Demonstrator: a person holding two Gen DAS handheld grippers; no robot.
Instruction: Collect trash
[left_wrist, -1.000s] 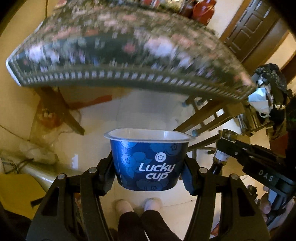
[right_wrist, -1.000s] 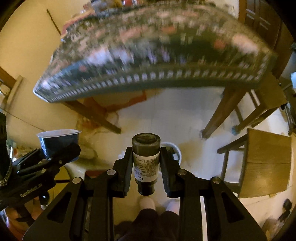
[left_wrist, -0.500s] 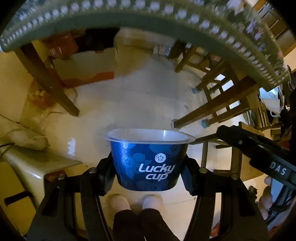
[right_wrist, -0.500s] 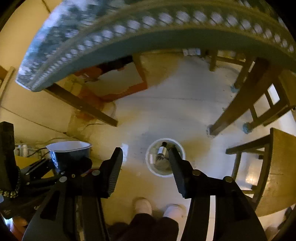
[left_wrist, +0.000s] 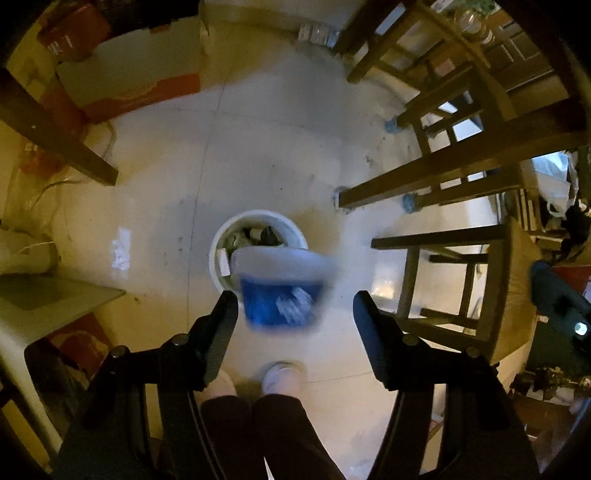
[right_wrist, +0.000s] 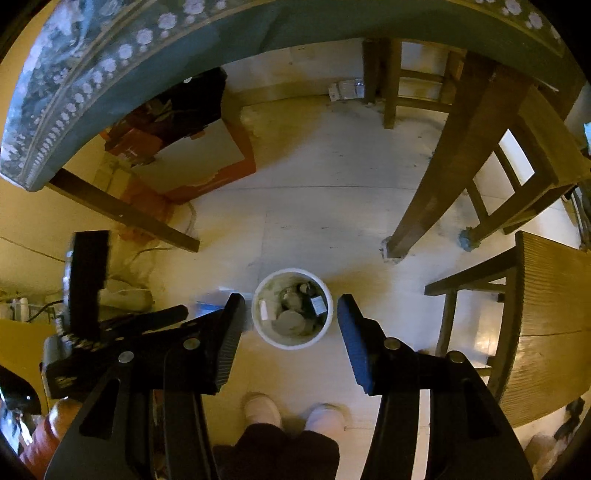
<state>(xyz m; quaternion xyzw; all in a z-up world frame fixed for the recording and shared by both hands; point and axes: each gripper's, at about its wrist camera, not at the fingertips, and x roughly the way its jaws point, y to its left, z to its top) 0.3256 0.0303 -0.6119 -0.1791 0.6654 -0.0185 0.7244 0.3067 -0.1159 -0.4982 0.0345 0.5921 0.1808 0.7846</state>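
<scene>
A: Why are both sets of jaws spread, gripping nothing?

B: Both hover over the white bin (right_wrist: 291, 308). The left gripper (left_wrist: 291, 310) is clear of the blurred blue cup (left_wrist: 282, 291), at the bin's six o'clock; the right gripper (right_wrist: 290, 314) frames the trash inside.

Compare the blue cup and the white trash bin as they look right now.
The blue cup is motion-blurred, loose in the air between the open left claw jaws; the white trash bin is sharp and stands on the floor. The cup has a blue wall with a white rim; the bin is white all over. The bin already holds trash; the cup's contents cannot be seen. Both are round and open-topped.
</scene>
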